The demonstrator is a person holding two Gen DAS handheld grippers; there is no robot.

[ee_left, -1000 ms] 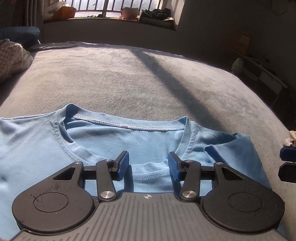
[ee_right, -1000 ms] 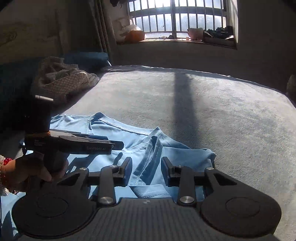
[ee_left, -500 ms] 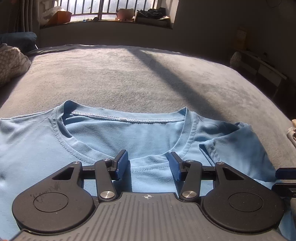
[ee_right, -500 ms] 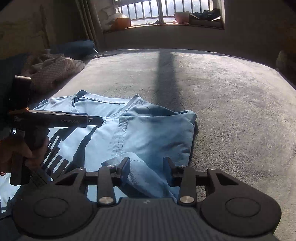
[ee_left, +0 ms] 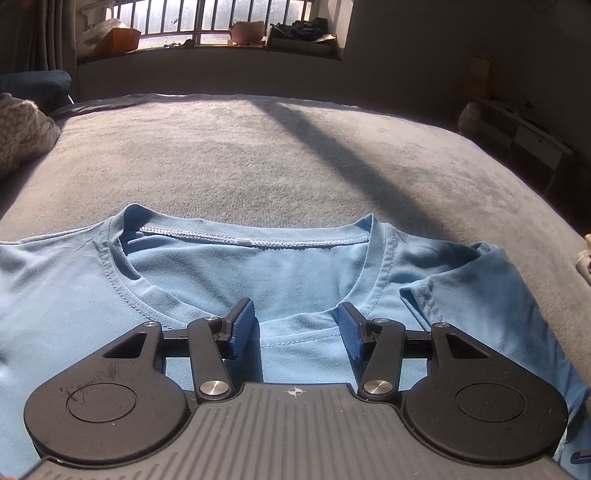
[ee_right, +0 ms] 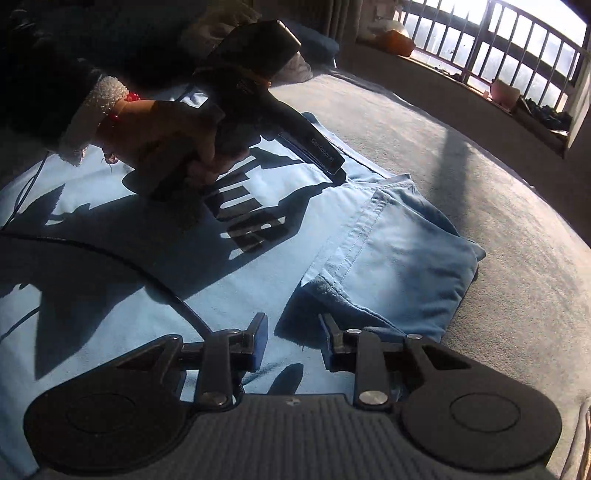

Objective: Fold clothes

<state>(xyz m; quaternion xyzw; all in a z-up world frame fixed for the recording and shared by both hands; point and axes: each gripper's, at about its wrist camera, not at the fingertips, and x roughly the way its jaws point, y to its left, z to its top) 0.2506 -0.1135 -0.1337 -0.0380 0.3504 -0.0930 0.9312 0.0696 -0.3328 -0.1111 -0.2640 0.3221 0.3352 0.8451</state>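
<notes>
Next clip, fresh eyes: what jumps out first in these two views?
The light blue T-shirt spread flat on the grey bed, with its right sleeve folded inward over the chest. The left gripper hangs open just over the collar, and the right gripper stands open at the sleeve's hem. The barred window throws hard shadows across the dark chest print.

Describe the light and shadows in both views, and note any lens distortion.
Left wrist view: sun from the barred window lights the blue T-shirt; a dark shadow band crosses the grey bed, whose far edge bows with fisheye. Right wrist view: tilted, high contrast; the left hand-held gripper and the hand throw hard black shadows over the shirt, and the window glares white.
</notes>
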